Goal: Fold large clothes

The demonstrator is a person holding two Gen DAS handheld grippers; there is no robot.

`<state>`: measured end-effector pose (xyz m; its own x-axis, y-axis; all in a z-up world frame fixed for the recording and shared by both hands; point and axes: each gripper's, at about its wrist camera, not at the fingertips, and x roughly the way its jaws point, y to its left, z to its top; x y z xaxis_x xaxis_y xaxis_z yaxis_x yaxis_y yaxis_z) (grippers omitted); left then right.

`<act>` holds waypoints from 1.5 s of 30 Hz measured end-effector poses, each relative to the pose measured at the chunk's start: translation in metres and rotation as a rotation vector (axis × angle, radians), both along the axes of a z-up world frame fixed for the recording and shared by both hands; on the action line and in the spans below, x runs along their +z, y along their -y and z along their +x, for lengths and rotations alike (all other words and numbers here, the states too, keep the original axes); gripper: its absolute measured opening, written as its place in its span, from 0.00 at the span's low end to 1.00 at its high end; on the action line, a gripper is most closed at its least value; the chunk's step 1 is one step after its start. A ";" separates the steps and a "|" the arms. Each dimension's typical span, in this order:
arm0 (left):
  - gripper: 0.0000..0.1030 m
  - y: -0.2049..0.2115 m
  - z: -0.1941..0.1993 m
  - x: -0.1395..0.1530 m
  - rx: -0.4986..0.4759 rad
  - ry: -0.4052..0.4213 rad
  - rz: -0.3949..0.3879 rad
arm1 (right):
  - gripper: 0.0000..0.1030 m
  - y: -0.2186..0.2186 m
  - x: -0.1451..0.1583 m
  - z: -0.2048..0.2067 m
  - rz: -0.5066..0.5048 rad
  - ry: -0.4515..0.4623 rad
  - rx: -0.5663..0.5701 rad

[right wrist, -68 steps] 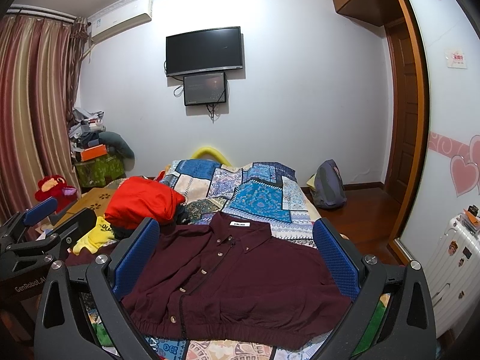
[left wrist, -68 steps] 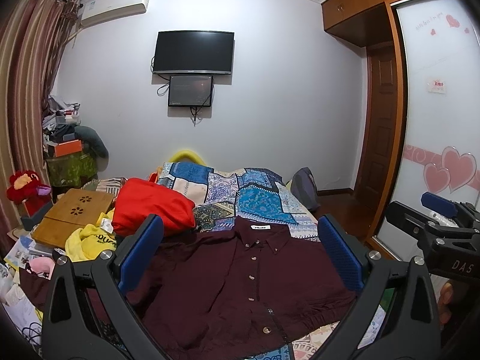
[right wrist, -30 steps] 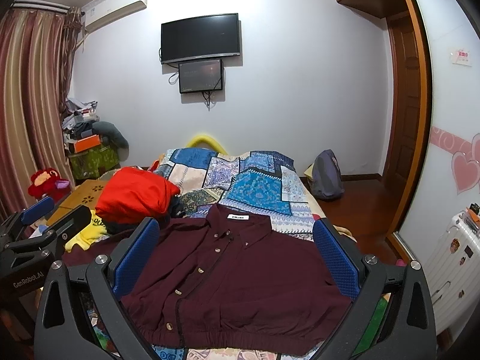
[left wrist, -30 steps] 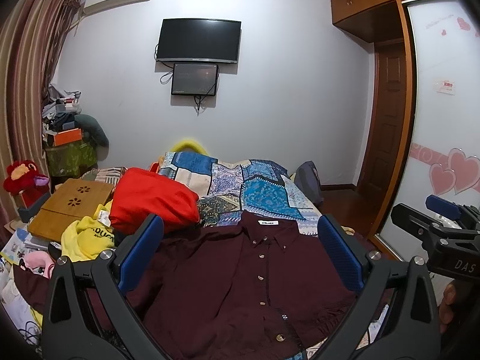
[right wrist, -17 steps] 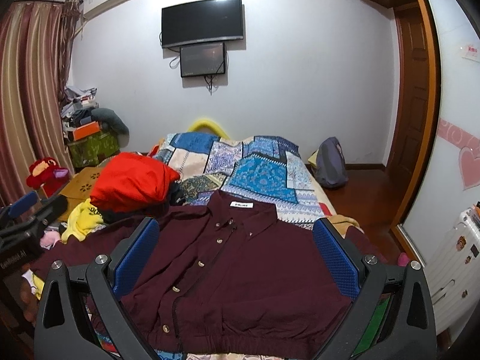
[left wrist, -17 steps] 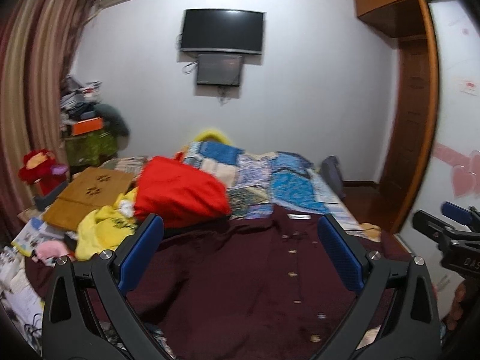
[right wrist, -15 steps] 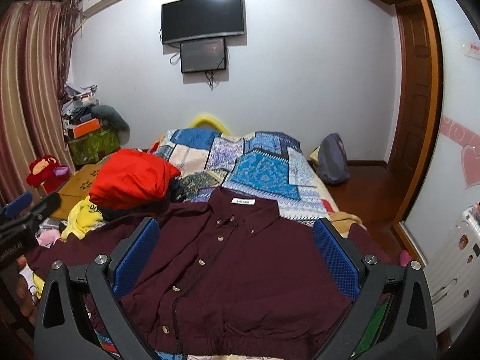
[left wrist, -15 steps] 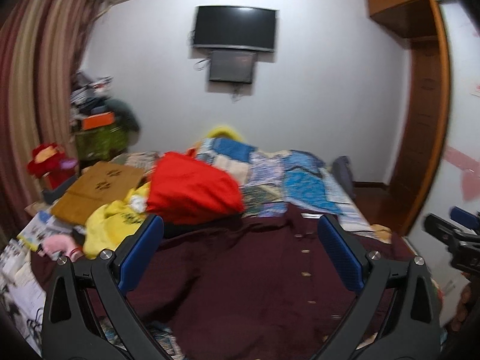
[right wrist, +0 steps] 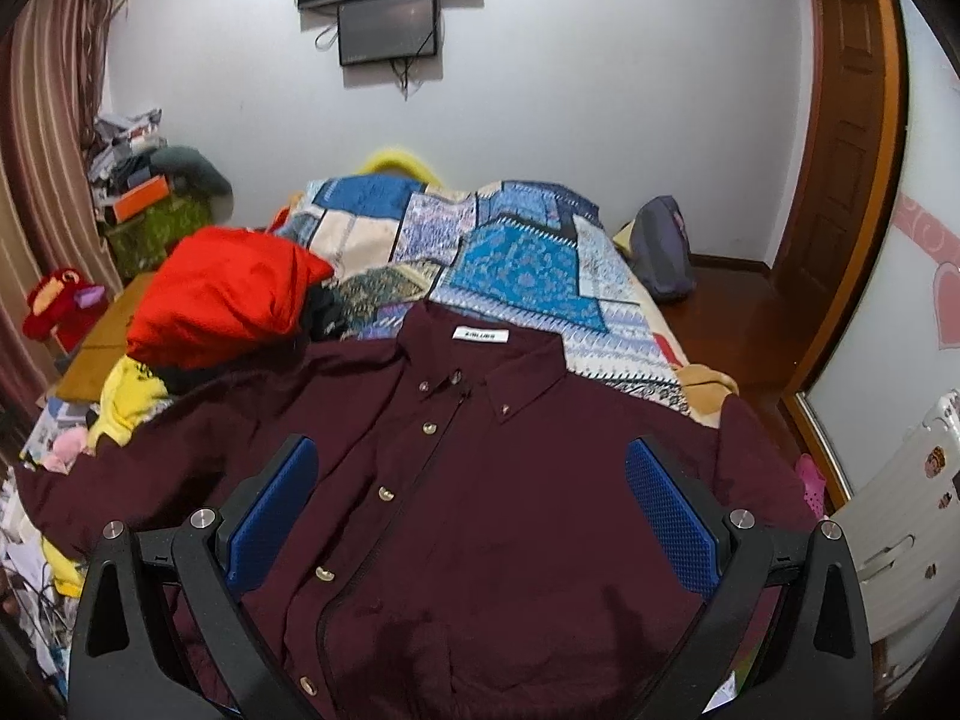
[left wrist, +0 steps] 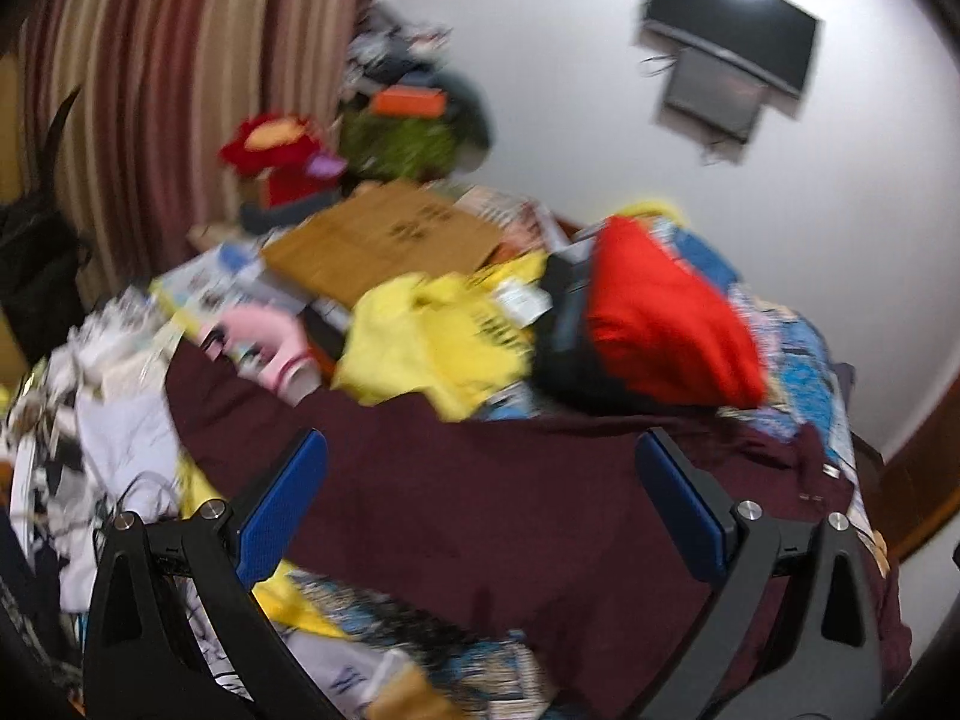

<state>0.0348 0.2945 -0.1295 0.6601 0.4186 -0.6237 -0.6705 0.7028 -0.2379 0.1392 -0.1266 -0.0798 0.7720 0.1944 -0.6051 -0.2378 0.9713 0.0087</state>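
A large maroon button-up shirt [right wrist: 492,480] lies spread front-up on the patchwork bed cover [right wrist: 516,264], collar toward the far wall. My right gripper [right wrist: 471,510] is open and empty, hovering over the shirt's chest. In the blurred left wrist view the shirt's left sleeve [left wrist: 420,480] stretches across the bed's left side. My left gripper [left wrist: 480,510] is open and empty above that sleeve.
A red bundle [right wrist: 228,294] and yellow clothes [left wrist: 432,342] lie left of the shirt. A wooden lap tray [left wrist: 384,240], papers and a pink item clutter the left side. A white suitcase [right wrist: 900,516] stands at the right; a door and grey bag lie beyond.
My left gripper has swung left and tilted, now facing the shirt's left sleeve and the clutter. My right gripper has moved forward and lower over the shirt. Both stay open.
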 end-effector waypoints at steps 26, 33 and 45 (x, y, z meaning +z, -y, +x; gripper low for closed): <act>0.87 -0.121 -0.047 -0.189 0.106 0.080 -0.709 | 0.99 -0.039 -0.032 0.025 -0.106 -0.116 0.024; 0.31 -0.125 -0.047 -0.182 0.170 0.029 -0.618 | 0.99 -0.039 -0.032 0.023 -0.104 -0.117 0.033; 0.07 -0.097 -0.023 -0.046 0.009 0.137 -0.267 | 0.99 -0.023 -0.028 0.022 -0.095 -0.078 0.026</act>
